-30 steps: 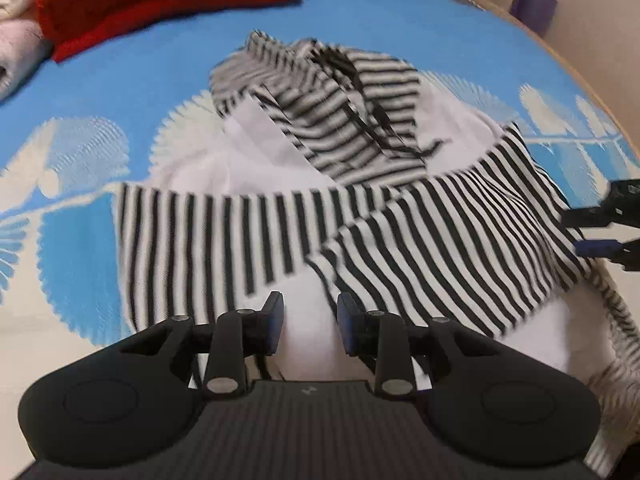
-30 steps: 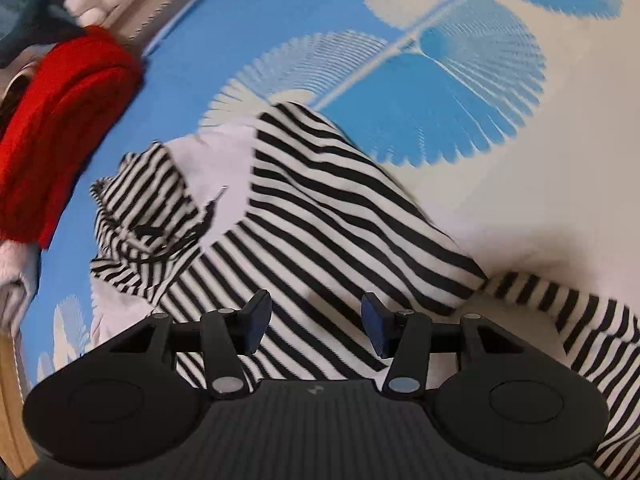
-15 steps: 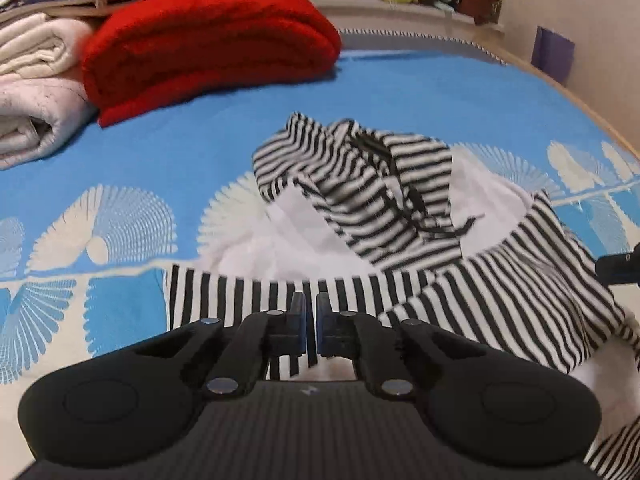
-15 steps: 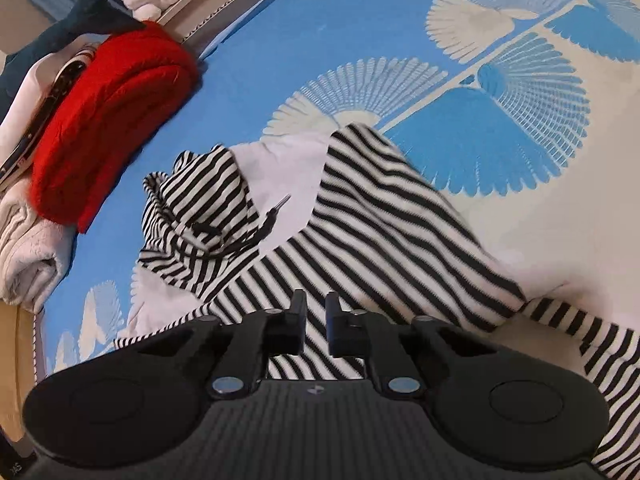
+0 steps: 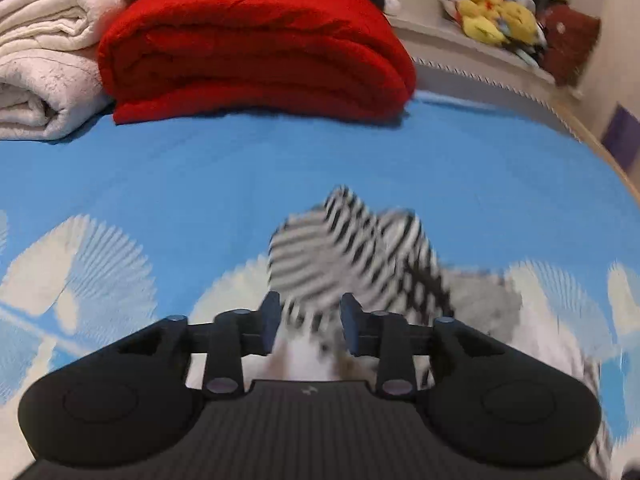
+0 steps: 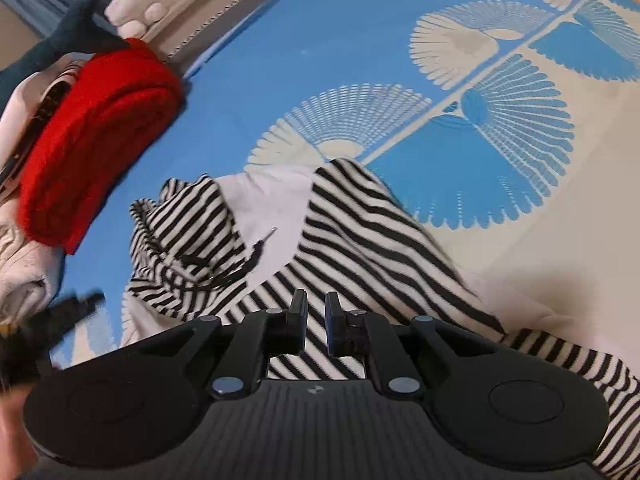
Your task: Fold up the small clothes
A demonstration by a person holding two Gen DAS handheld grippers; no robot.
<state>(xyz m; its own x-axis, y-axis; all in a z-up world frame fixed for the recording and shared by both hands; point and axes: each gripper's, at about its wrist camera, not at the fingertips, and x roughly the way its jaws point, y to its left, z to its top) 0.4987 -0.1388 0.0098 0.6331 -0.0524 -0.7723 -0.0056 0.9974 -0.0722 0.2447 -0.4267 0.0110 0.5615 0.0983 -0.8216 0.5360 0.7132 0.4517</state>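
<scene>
A small black-and-white striped hooded garment (image 6: 360, 240) with a white body lies crumpled on the blue bedspread (image 6: 320, 40), its hood (image 6: 188, 224) at the left. My right gripper (image 6: 316, 316) is shut on a fold of its striped fabric, with only a thin slit between the pads. In the left wrist view the garment (image 5: 344, 248) is blurred by motion. My left gripper (image 5: 308, 316) sits just before the hood with its jaws opening. Blurred cloth shows in the gap, and the pads do not press on it. The left gripper also appears as a dark blur (image 6: 60, 312) at the left edge.
A folded red blanket (image 5: 256, 48) and folded white towels (image 5: 40, 60) lie at the far side of the bed. Plush toys (image 5: 496, 16) sit on a ledge behind. The bed's wooden rim (image 5: 600, 148) curves along the right.
My left gripper shut, then reopened while sweeping across, so the hood now sits right ahead of it. My right gripper closed from open onto the striped fabric and stays shut.
</scene>
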